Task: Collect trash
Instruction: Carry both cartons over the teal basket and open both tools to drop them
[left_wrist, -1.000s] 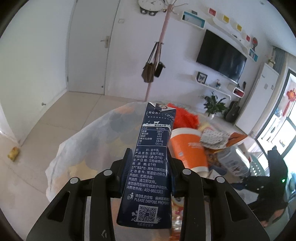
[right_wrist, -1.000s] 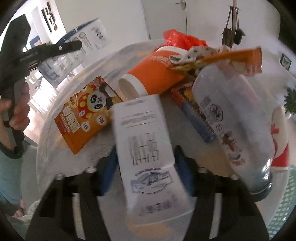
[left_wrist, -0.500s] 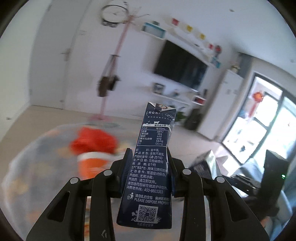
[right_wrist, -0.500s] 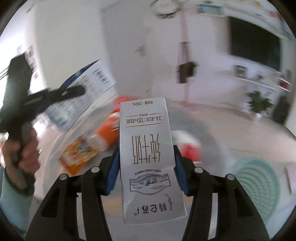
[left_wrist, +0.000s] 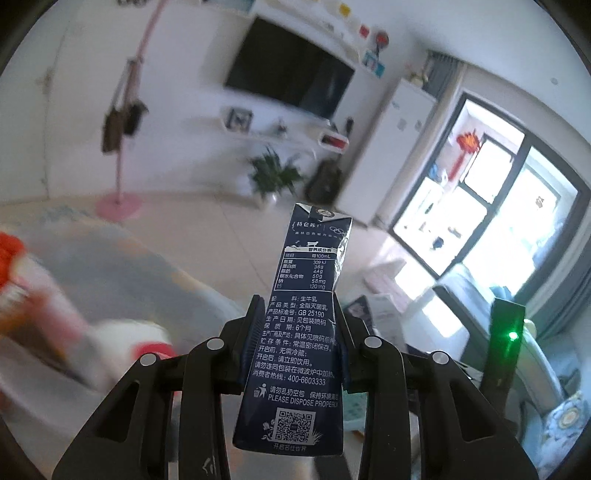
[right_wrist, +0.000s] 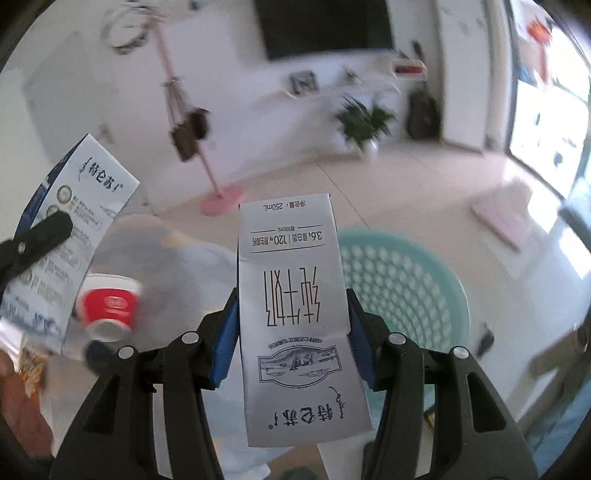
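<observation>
White walls, a dark TV (left_wrist: 291, 79) and a pink coat stand (left_wrist: 120, 147) are seen behind both grippers, much of it blurred. Pale floor tiles are seen below, with a potted plant (right_wrist: 364, 122) by the wall.

From the left wrist, a dark blue carton (left_wrist: 301, 328) is seen pinched between the pads of the left gripper (left_wrist: 297, 343), upright and leaning slightly to the right, its upper end creased. A table (left_wrist: 122, 273) under a light patterned cloth is seen to its left, with blurred red and white litter on it.

From the right wrist, a white carton (right_wrist: 297, 306) is seen clamped between the blue pads of the right gripper (right_wrist: 293, 334), its print upside down. A teal perforated basket (right_wrist: 402, 291) is seen on the floor just behind and to the right of it. A red cup (right_wrist: 109, 304) is seen lying on the table at the left. The dark blue carton is also seen at the left edge, held in the other gripper.
</observation>
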